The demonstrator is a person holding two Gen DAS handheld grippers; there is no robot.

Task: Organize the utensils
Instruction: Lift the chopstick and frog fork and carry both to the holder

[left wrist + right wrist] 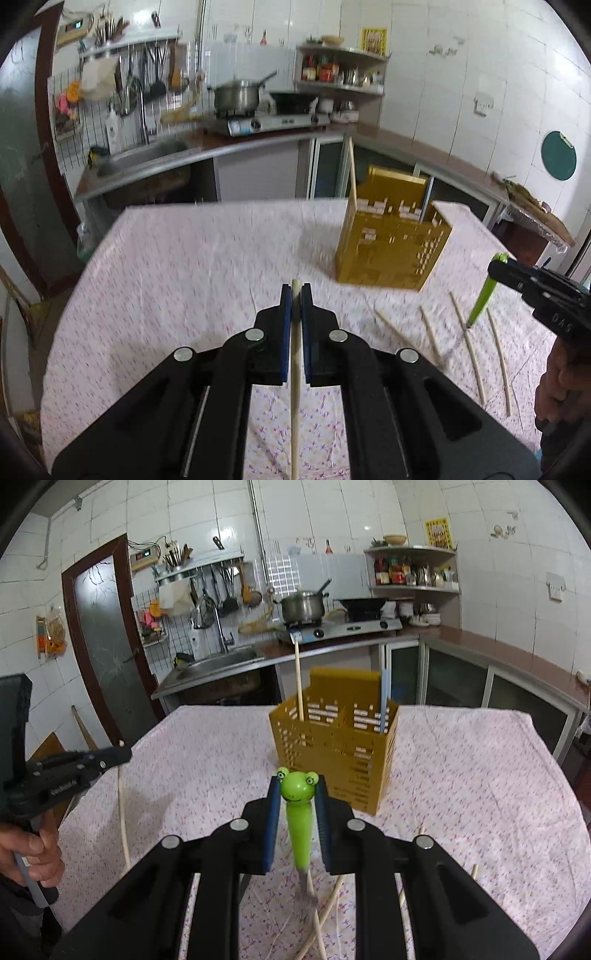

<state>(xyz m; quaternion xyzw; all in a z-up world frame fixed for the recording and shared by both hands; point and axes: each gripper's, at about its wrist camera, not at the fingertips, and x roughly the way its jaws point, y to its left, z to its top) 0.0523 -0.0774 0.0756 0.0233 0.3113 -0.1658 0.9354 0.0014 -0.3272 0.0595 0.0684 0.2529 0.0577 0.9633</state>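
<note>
Left tongs [295, 291] closed on chopstick [294, 387], long axis upright. Right tongs [297, 786] closed on frog-handled utensil [300, 812], head up. Yellow holder [334, 753] upper centre on desk [480, 775], directly ahead of right tongs, judged nearer.

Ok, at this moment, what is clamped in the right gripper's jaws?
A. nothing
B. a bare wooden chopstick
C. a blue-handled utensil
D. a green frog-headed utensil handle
D: in the right wrist view the right gripper has its jaws closed on the green frog-headed utensil handle, short of the yellow perforated plastic utensil holder; the wooden chopstick is in the left gripper.
</note>
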